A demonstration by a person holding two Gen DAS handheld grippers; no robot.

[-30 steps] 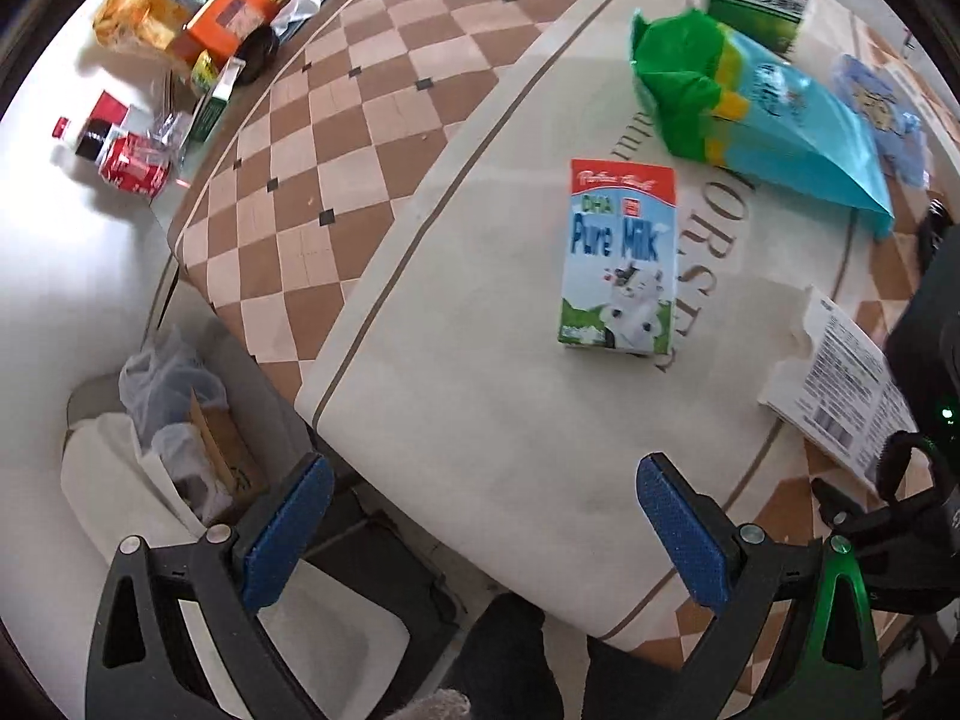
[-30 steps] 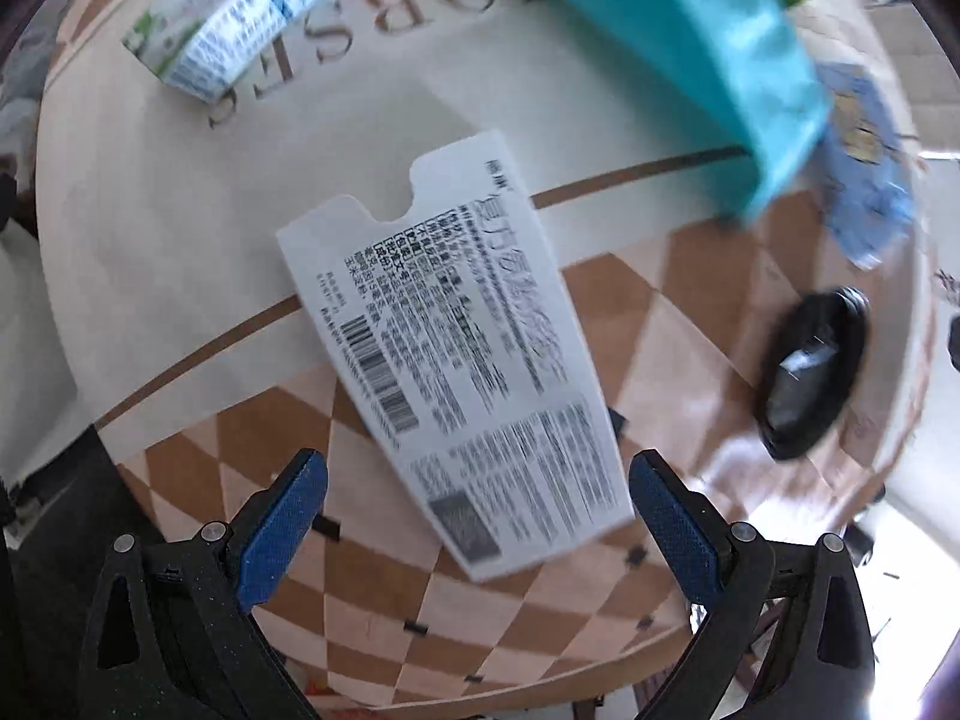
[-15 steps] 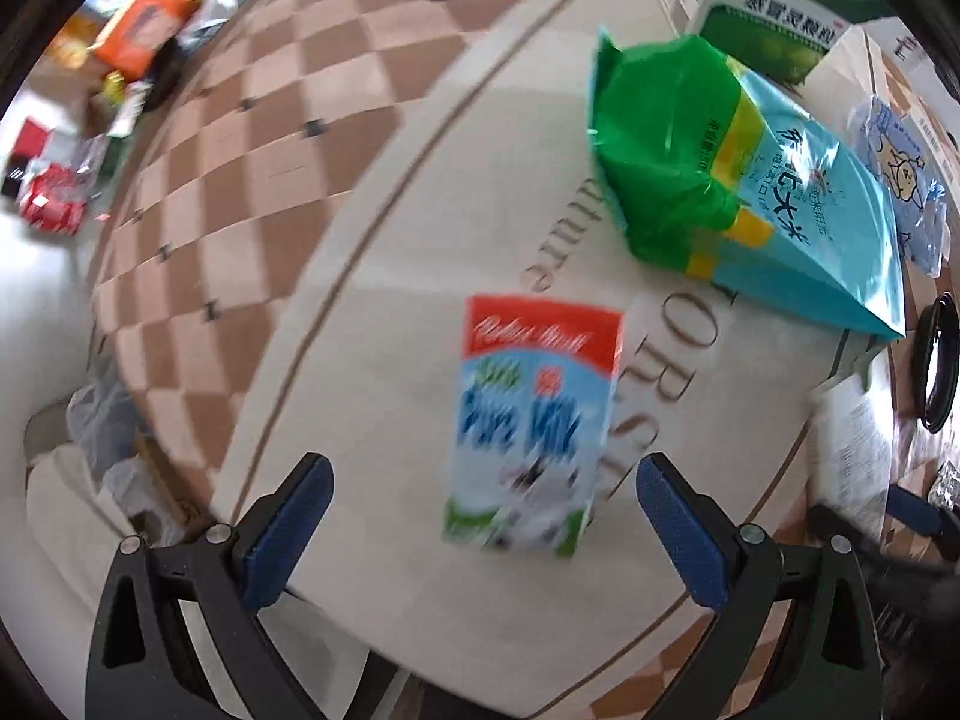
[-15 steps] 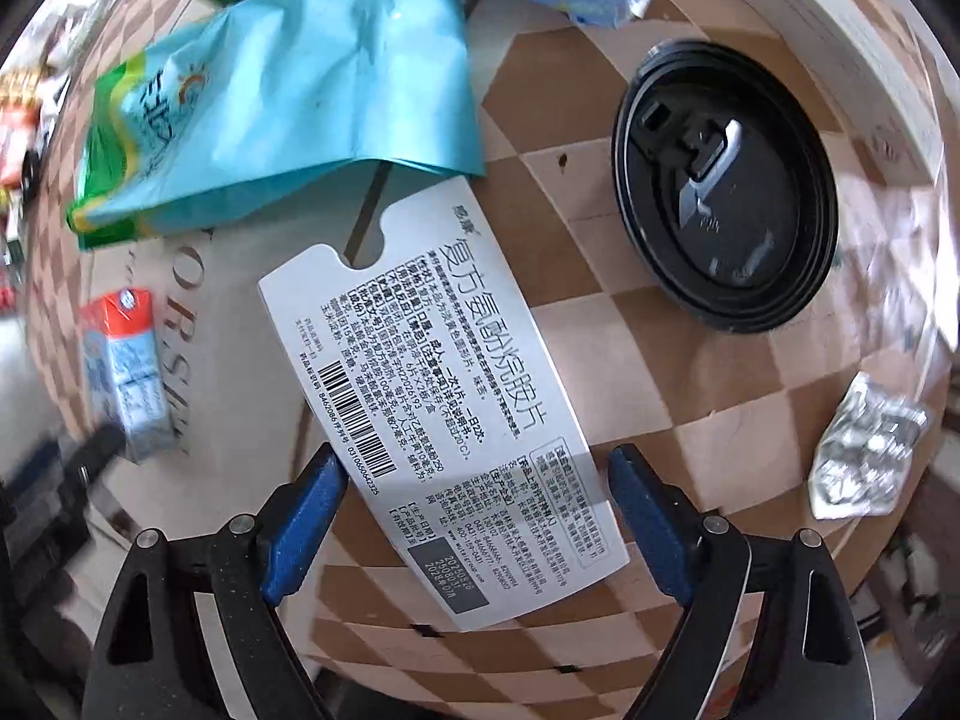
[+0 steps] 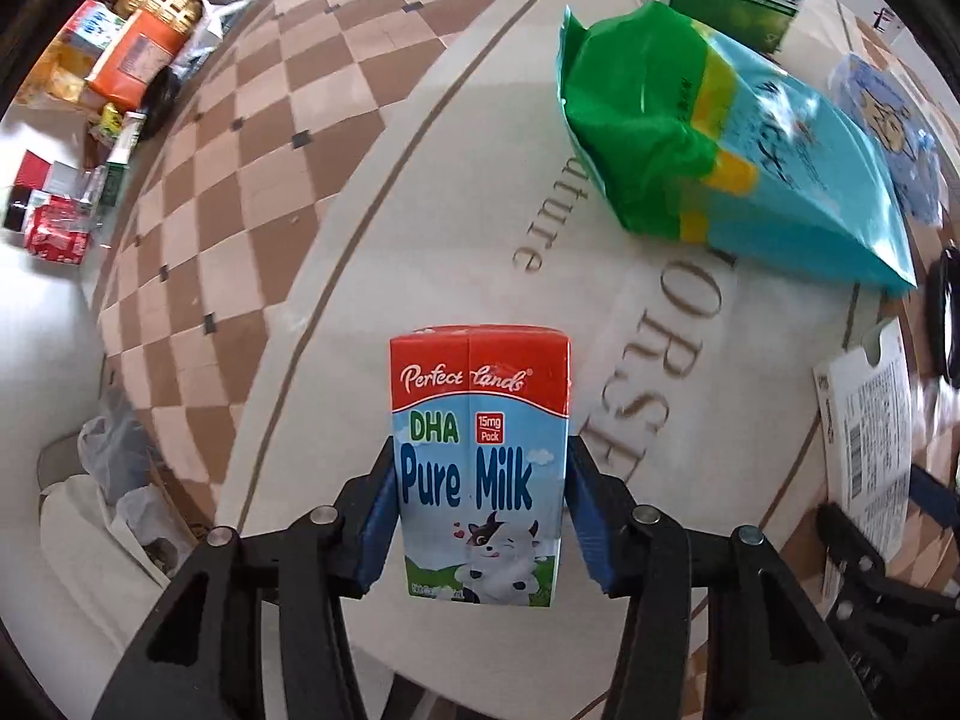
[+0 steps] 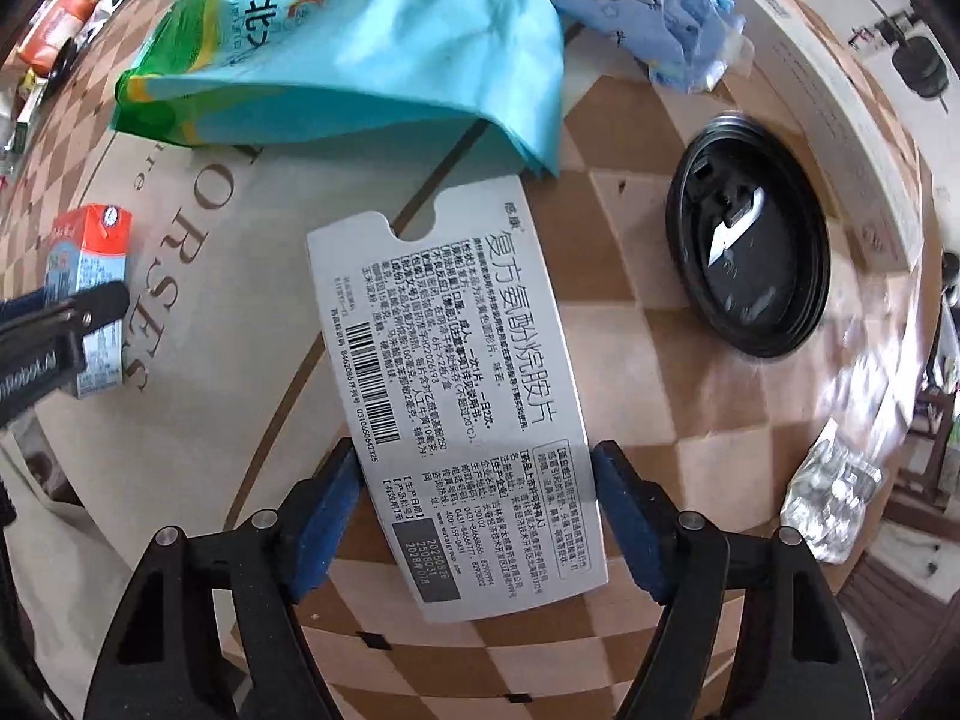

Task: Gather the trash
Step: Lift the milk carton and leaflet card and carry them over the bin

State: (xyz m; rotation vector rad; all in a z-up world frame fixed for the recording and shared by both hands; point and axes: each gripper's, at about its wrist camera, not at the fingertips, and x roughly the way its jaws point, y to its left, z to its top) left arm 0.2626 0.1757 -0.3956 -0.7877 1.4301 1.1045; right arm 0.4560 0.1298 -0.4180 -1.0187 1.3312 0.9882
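Left hand-held gripper: jaws closing, blue pads against both sides of the milk carton, which lies flat on the tabletop by the printed lettering. Right hand-held gripper: jaws closing around the near end of the flat white card; pads just beside its edges, contact not certain. Card lies on the checkered area, far end near the teal bag. Black lid right of card; foil blister near the edge.
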